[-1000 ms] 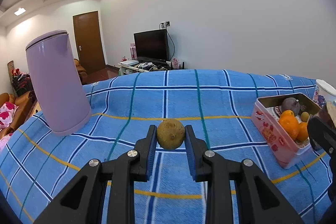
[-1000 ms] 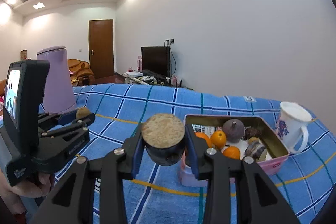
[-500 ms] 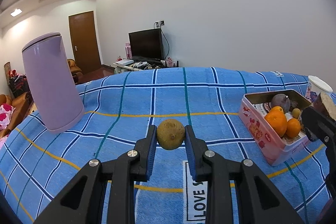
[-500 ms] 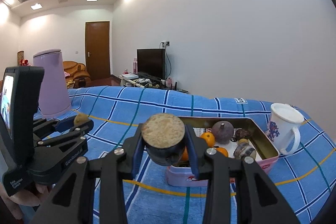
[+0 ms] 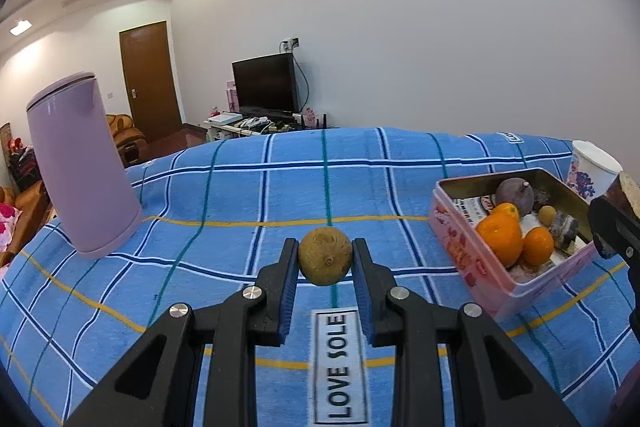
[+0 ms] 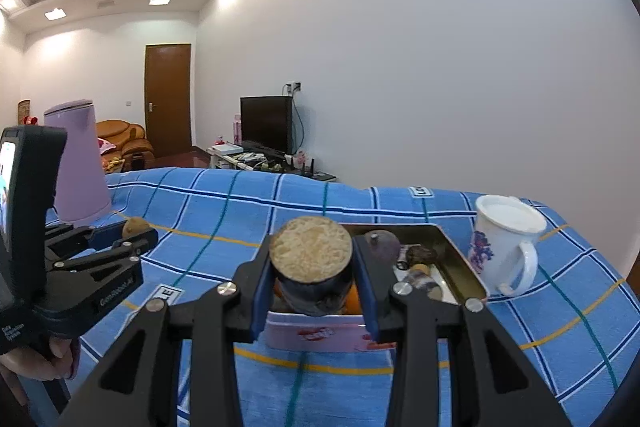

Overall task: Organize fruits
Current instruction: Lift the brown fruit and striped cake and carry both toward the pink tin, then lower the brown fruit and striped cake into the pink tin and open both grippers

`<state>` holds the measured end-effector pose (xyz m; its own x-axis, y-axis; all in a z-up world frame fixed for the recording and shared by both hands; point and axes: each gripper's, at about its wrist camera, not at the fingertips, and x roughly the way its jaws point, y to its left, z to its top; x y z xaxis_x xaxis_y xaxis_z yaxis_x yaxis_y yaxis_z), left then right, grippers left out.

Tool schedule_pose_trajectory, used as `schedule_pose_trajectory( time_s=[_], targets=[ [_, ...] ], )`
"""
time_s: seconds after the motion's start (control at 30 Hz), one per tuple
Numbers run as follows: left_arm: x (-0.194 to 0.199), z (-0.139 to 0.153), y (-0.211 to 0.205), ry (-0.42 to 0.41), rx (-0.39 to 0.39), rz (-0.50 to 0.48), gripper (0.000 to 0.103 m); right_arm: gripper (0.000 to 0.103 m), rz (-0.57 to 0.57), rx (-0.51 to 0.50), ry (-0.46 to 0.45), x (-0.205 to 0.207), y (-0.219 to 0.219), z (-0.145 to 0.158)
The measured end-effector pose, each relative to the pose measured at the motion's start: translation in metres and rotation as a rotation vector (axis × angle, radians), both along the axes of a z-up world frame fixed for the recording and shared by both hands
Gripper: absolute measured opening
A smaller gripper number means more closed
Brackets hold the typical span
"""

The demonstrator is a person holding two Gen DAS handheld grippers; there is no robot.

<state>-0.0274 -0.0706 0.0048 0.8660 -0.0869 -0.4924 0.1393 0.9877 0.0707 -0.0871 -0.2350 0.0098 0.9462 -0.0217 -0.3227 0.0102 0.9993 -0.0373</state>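
My left gripper (image 5: 325, 261) is shut on a small round brown-yellow fruit (image 5: 325, 255) and holds it above the blue checked cloth, left of the pink tin (image 5: 472, 259). It shows in the right wrist view (image 6: 134, 229) too. My right gripper (image 6: 312, 267) is shut on a dark purple fruit half with a pale cut face (image 6: 311, 247), held over the near end of the pink tin (image 6: 320, 331). The tin holds oranges (image 5: 500, 235), a purple round fruit (image 5: 514, 191) and several small pieces.
A tall lilac kettle (image 5: 80, 167) stands at the far left of the blue checked cloth (image 5: 240, 207). A white flowered mug (image 6: 504, 243) stands right of the tin. A "LOVE SOLE" label (image 5: 338, 367) lies on the cloth. A TV and a door are far behind.
Both grippers have drawn back slightly with their fruits still held. The tin now sits lower and closer under the right gripper. The label has come into the left view.
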Motion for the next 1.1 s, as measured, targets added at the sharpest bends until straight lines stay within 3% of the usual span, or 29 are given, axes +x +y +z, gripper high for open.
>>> schedule_pose_trajectory(
  time_s=[0.63,1.1],
  targets=[
    [-0.006,0.018,-0.064,-0.022,-0.016,-0.13,0.028,0.04,-0.135,0.056,-0.018,-0.01,-0.067,0.005],
    [0.005,0.011,-0.135,0.006,0.001,-0.247,0.028,0.04,-0.246,0.133,-0.006,-0.016,-0.111,0.008]
  ],
)
